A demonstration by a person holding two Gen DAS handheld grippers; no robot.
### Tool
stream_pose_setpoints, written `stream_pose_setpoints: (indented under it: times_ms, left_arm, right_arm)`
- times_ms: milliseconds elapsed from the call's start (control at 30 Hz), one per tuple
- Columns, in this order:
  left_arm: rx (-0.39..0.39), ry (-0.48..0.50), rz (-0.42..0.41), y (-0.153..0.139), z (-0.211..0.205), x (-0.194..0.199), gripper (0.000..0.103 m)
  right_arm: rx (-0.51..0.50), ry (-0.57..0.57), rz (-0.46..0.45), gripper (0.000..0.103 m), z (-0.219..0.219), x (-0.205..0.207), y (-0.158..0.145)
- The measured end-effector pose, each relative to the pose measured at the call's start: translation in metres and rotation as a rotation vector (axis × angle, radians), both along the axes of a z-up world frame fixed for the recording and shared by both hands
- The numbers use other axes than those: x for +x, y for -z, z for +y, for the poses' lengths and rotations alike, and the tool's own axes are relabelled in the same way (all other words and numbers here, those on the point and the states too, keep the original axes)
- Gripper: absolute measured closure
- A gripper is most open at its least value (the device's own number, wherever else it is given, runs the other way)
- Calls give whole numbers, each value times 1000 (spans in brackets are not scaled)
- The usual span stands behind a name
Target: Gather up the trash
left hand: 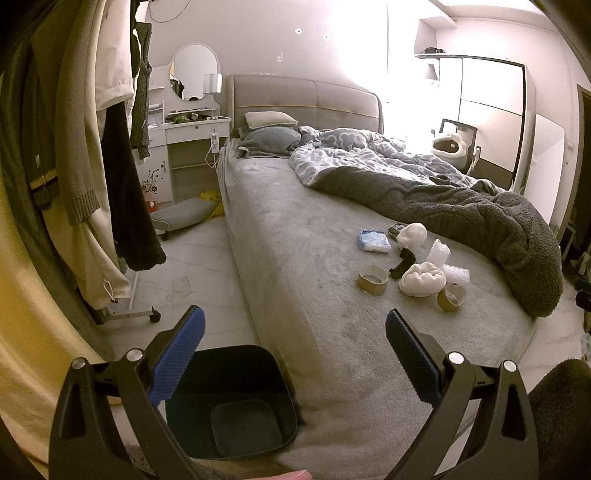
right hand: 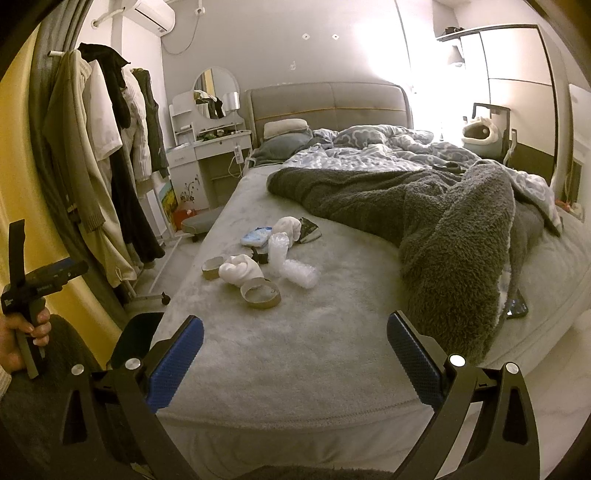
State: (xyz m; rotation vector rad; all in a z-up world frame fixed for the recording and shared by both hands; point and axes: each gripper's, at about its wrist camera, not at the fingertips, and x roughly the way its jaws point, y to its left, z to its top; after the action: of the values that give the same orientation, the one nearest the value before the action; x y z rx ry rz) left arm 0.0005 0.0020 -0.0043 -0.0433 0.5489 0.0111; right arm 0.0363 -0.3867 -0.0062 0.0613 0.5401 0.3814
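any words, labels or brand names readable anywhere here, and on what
None can be read.
Left gripper's body: small white print, too blurred to read.
Blue and white packet on the bed: print too small to read.
Dark packet by the white cloth: markings unreadable.
Air conditioner: no legible brand.

Strong glare blew out the pale wall [left hand: 369, 55] beside the grey padded headboard [left hand: 306, 99]; elsewhere light was dim and yellowish, with fisheye bending and dark vignetted corners.
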Motion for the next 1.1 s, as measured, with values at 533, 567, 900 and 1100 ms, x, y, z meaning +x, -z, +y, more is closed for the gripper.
stream_pose_setpoints:
  times_ms: [533, 567, 900, 1100]
  left_arm:
    - [0, -1, 2, 1, 1, 3, 3]
    - [-1, 0, 1, 1, 1, 3, 3]
    - [-1, 0, 2, 3, 1, 3, 3]
    - [-1, -1, 3, 4, 4, 2, 3]
  right_arm:
    - [-5, 0, 2, 3, 0, 0, 0]
    - [-5, -1, 3, 3, 0, 1, 1]
    - [-7, 0, 3, 3, 1, 1, 1]
    - [-7, 0, 5, 3, 1, 1, 2]
